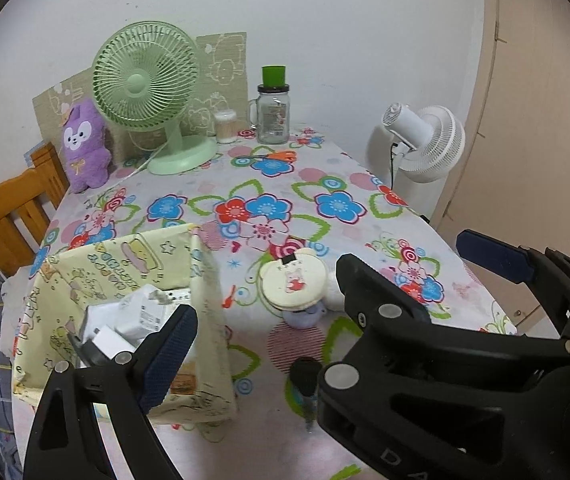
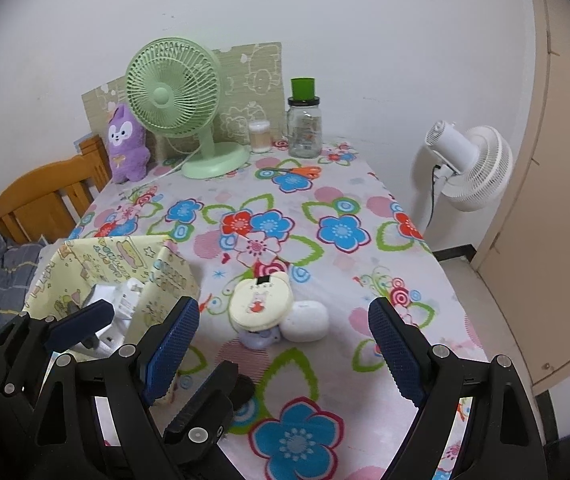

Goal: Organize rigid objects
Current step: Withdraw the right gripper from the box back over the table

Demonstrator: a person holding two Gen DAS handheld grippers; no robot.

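A yellow cartoon-print fabric box [image 1: 125, 264] stands at the table's left with white chargers [image 1: 141, 316] inside. Right of it, bunched together, lie a cream round case with a rabbit picture [image 2: 261, 304], a white oval case [image 2: 307, 320] and a small lilac object [image 2: 259, 338]. A black-capped stick [image 1: 305, 376] lies nearer me. My left gripper [image 1: 285, 344] is open, one pad over the box's near wall. My right gripper [image 2: 285, 344] is open just short of the cases. The two grippers overlap, and the right one hides the left gripper's right finger in the left wrist view.
At the far end of the flowered tablecloth [image 2: 345, 380] stand a green fan [image 2: 173, 96], a purple plush [image 2: 127, 144], a swab tub [image 2: 259, 136] and a glass jar [image 2: 304, 128], with orange scissors [image 2: 305, 171] nearby. A wooden chair [image 2: 45, 196] is left, a white floor fan [image 2: 473, 168] right.
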